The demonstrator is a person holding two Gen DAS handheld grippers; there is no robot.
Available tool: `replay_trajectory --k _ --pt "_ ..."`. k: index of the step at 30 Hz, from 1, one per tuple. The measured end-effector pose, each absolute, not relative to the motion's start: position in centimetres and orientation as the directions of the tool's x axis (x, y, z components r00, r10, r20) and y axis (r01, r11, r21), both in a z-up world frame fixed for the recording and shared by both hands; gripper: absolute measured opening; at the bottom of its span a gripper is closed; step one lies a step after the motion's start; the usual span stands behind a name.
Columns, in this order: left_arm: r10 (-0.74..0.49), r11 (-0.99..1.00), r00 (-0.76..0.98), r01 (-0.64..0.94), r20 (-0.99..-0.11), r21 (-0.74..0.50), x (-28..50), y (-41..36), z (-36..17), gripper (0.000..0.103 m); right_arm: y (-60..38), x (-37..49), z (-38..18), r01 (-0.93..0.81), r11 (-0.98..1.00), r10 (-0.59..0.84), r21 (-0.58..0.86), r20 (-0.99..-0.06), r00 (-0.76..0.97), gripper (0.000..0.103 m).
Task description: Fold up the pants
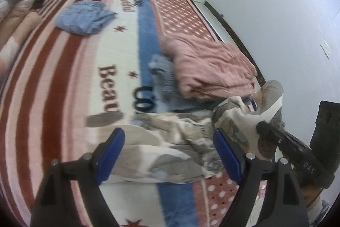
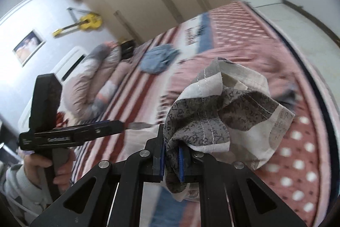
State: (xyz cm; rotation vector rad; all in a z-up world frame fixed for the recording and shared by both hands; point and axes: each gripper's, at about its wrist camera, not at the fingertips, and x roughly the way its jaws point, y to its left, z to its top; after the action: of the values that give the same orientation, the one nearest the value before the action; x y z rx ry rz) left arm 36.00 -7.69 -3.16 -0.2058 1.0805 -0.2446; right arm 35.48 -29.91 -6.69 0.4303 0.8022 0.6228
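Note:
Beige-and-grey patterned pants (image 1: 148, 154) lie rumpled on the striped blanket (image 1: 63, 78) near the bed's front. My left gripper (image 1: 167, 135) hovers over them, open, its blue pads wide apart and nothing pressed between them. One end of the pants (image 2: 223, 103) is lifted off the bed at the right, bunched in my right gripper (image 2: 172, 152), which is shut on the cloth. In the left wrist view the right gripper (image 1: 263, 127) comes in from the right with the fabric draped over its tips. In the right wrist view the left gripper (image 2: 119, 123) shows side-on, held by a hand.
A folded blue garment (image 1: 85, 16) lies at the far left of the bed. A folded pink garment (image 1: 212, 65) and a grey knit piece (image 1: 163, 76) sit just beyond the pants. Rolled bedding (image 2: 95, 82) lies at the head. The bed's edge (image 1: 240, 44) runs along the right.

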Motion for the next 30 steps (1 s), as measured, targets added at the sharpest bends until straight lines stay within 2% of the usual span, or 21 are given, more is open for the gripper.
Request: replay_trajectory --k 6,11,20,23,25,27,28,30 --pt "-0.245 0.961 0.492 0.009 -0.835 -0.276 34.7 -0.9 -2.4 0.082 -20.3 37.0 -6.7 -0.479 0.685 0.727 0.549 -0.555 0.403 0.004" --pt "-0.199 0.964 0.51 -0.053 -0.837 -0.262 33.4 4.2 -2.6 0.082 -12.5 38.0 -8.7 -0.553 0.643 0.745 0.53 -0.599 0.294 0.004" --pt "-0.15 0.958 0.516 -0.135 -0.843 -0.253 31.9 10.5 -3.5 0.082 -5.6 39.1 -14.5 -0.567 0.661 0.68 0.492 -0.712 0.175 0.004" --pt "-0.146 0.957 0.516 -0.142 -0.844 -0.252 31.6 11.4 -3.7 0.082 -4.8 39.5 -15.9 -0.545 0.677 0.659 0.494 -0.737 0.15 0.008" --pt "-0.145 0.956 0.515 -0.146 -0.845 -0.253 31.6 11.6 -3.8 0.082 -5.1 39.5 -16.3 -0.539 0.681 0.65 0.496 -0.748 0.133 0.014" --pt "-0.145 0.956 0.516 -0.147 -0.844 -0.254 31.6 11.6 -3.9 0.082 -5.0 39.1 -16.3 -0.537 0.677 0.646 0.502 -0.756 0.107 0.038" --pt "-0.145 0.956 0.517 -0.146 -0.844 -0.254 31.6 11.6 -3.9 0.082 -4.8 38.8 -16.1 -0.545 0.67 0.649 0.504 -0.755 0.099 0.047" --pt "-0.147 0.957 0.517 -0.143 -0.843 -0.254 31.7 11.6 -3.7 0.082 -4.4 37.9 -15.2 -0.577 0.645 0.657 0.5 -0.749 0.085 0.049"
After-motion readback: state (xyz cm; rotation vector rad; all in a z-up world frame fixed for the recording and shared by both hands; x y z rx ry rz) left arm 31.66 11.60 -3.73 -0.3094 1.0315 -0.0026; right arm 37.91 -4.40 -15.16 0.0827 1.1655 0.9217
